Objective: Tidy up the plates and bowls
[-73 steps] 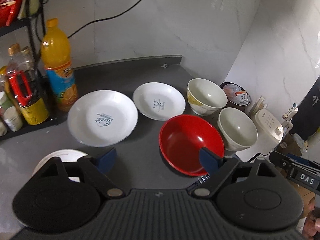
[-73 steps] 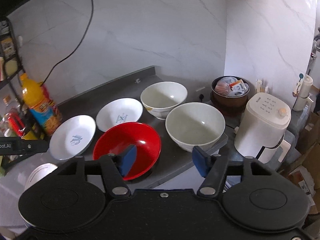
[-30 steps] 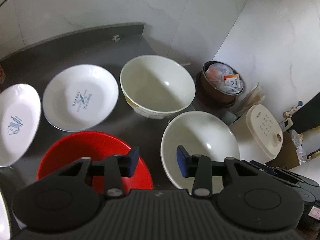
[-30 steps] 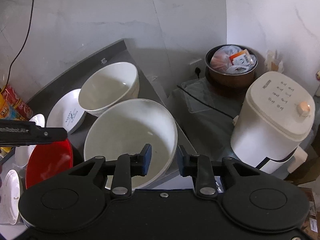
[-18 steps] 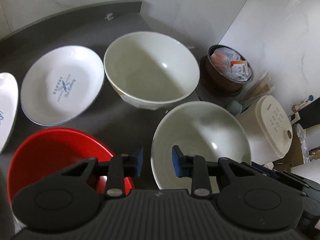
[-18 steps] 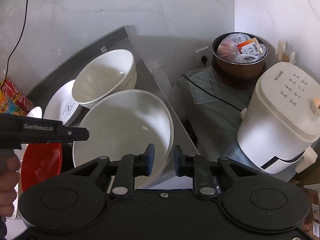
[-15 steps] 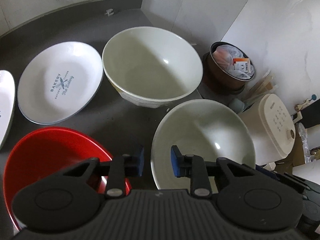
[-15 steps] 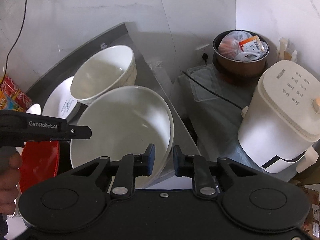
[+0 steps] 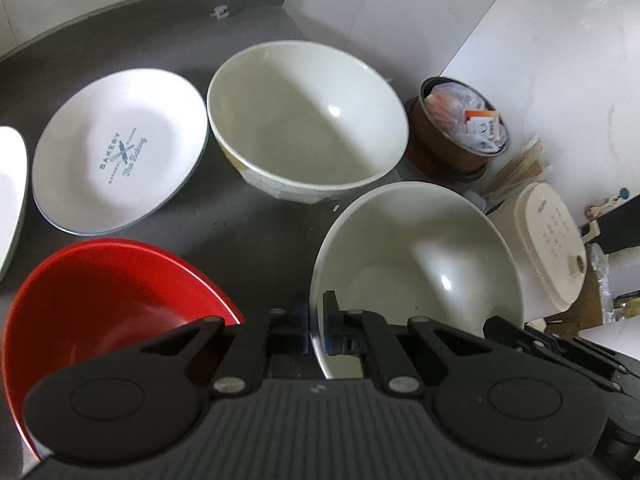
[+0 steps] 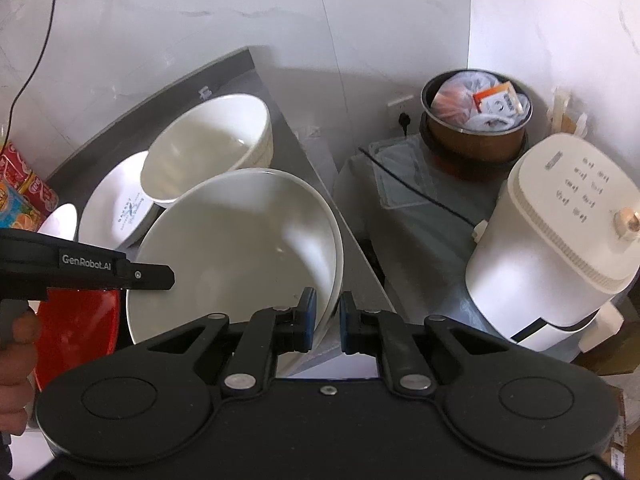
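Note:
Both grippers hold the same near white bowl (image 9: 416, 272) by its rim. My left gripper (image 9: 317, 322) is shut on the bowl's left rim. My right gripper (image 10: 327, 318) is shut on the right rim of that bowl (image 10: 240, 248), which sits tilted with this side raised. Behind it stands a second white bowl (image 9: 308, 128) (image 10: 208, 148). A red bowl (image 9: 108, 300) (image 10: 76, 332) lies to the left. A white plate with Bakery print (image 9: 120, 152) (image 10: 120, 204) and another white plate (image 9: 10, 188) rest on the dark counter (image 9: 248, 232).
A brown pot of packets (image 9: 460, 136) (image 10: 476, 120) and a white cooker (image 9: 548, 240) (image 10: 560, 232) stand lower, past the counter's right edge. A hand (image 10: 16, 344) holds the left tool. A juice bottle label (image 10: 20, 196) shows at far left. Marble walls enclose the corner.
Both grippers came in from wide open and shut on opposite rims of the near white bowl. The bowl's right side has tipped upward.

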